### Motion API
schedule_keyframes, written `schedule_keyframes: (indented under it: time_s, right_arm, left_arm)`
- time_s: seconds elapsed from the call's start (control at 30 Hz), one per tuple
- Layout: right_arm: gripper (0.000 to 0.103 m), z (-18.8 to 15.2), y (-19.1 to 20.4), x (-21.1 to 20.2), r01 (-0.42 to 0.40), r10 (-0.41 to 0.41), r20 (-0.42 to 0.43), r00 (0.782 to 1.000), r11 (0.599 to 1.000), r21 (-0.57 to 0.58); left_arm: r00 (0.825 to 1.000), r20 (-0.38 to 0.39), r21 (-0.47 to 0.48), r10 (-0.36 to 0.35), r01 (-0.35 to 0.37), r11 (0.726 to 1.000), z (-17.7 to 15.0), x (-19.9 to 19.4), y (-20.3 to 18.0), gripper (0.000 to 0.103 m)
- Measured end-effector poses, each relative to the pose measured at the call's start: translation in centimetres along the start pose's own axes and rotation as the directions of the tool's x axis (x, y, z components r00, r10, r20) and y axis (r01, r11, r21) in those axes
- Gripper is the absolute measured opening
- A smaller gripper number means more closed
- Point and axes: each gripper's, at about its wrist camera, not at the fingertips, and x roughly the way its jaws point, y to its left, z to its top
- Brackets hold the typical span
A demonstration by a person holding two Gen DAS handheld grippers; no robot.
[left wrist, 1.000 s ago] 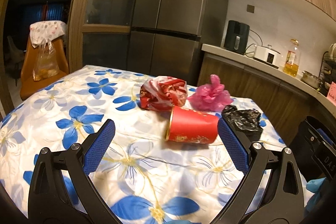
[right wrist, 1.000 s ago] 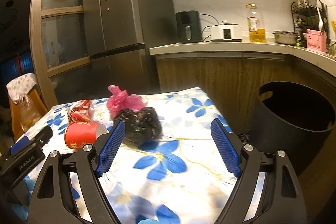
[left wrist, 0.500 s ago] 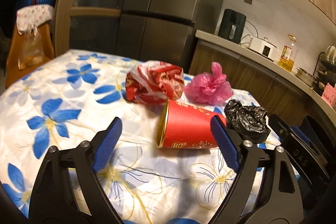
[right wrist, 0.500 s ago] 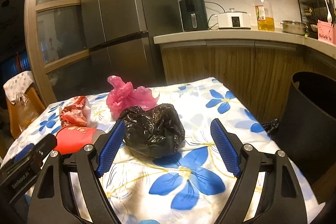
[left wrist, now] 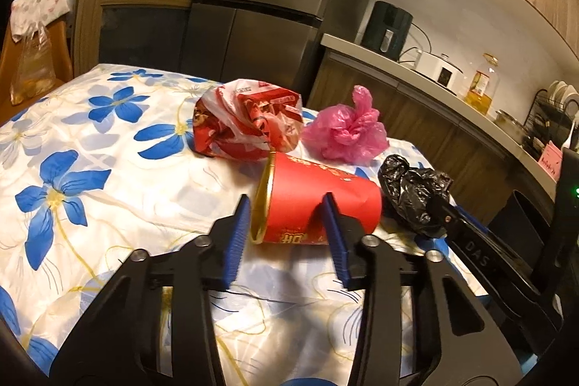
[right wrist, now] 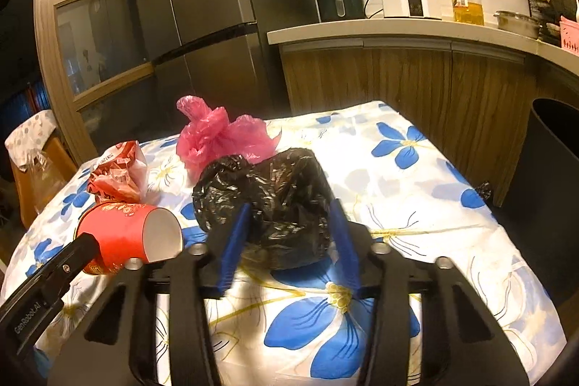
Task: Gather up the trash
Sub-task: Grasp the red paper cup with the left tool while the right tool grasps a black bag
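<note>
A red paper cup [left wrist: 318, 201] lies on its side on the flowered table; it also shows in the right wrist view [right wrist: 126, 234]. My left gripper [left wrist: 287, 223] has its blue pads on either side of the cup's mouth end, shut on it. A crumpled black bag [right wrist: 267, 201] lies right of the cup; it also shows in the left wrist view [left wrist: 412, 194]. My right gripper [right wrist: 289, 230] is shut on the black bag. A pink bag [left wrist: 343, 132] and a red-and-white wrapper [left wrist: 246, 122] lie behind.
A black trash bin [right wrist: 550, 190] stands off the table's right edge. A kitchen counter [right wrist: 398, 24] with appliances and an oil bottle runs behind, next to a steel fridge [right wrist: 217, 6]. An orange chair [left wrist: 21, 60] stands far left.
Both grippers moved forward and closed: the left one onto the red cup, the right one onto the black bag. Both were wide open a second ago.
</note>
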Motion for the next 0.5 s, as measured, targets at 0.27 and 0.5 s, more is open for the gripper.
schedule_keyframes:
  time_s: [0.27,0.5]
  right_arm:
    - [0.01,0.1,0.2,-0.7,-0.034,0.035,0.015,0.999,0.999,-0.003]
    - [0.005,0.0,0.1,-2.4,-0.046,0.046,0.04,0.998,0.999,-0.013]
  left_arm:
    - [0.999,-0.028,-0.007,-0.032,0.032,0.999,-0.1,0.0,-0.1,0.006]
    - [0.998,-0.018,-0.004,-0.056,0.056,0.998,-0.2,-0.6,-0.4,0.002]
